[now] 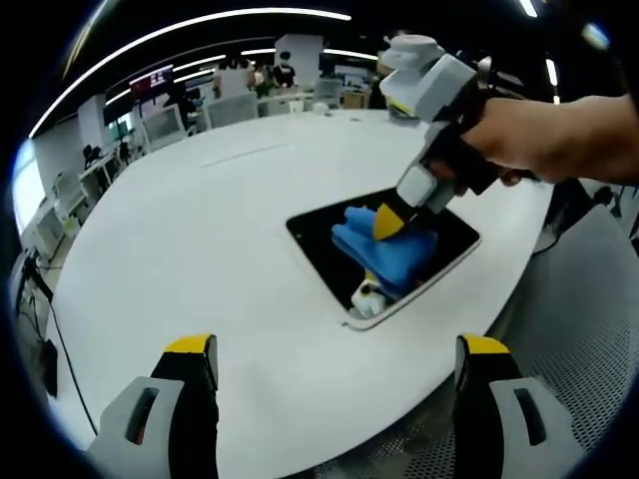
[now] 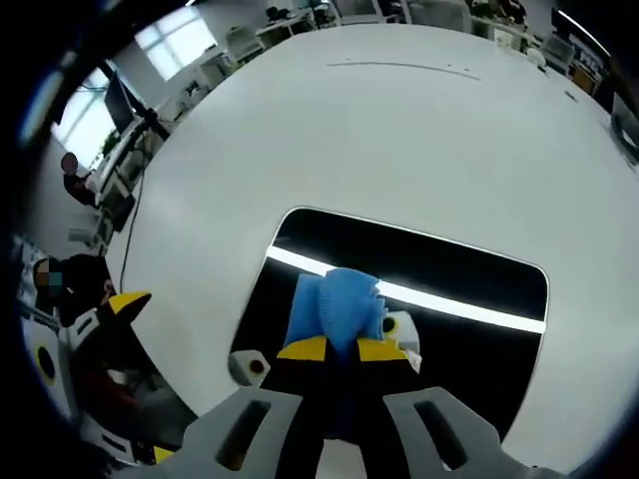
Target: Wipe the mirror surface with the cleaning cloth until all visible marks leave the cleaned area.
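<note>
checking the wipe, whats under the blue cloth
The blue cloth lies on the dark mirror, which rests flat on the white table; the right gripper pinches the cloth. Any marks beneath the cloth are covered and cannot be seen.

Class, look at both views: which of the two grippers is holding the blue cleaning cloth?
The right gripper: its yellow-tipped jaws are shut on the blue cleaning cloth over the mirror. The left gripper is open above the white table.

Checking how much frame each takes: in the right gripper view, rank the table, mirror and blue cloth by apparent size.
1. white table
2. mirror
3. blue cloth, held by the right gripper; part hidden between the jaws, yet clearly smallest.
</note>
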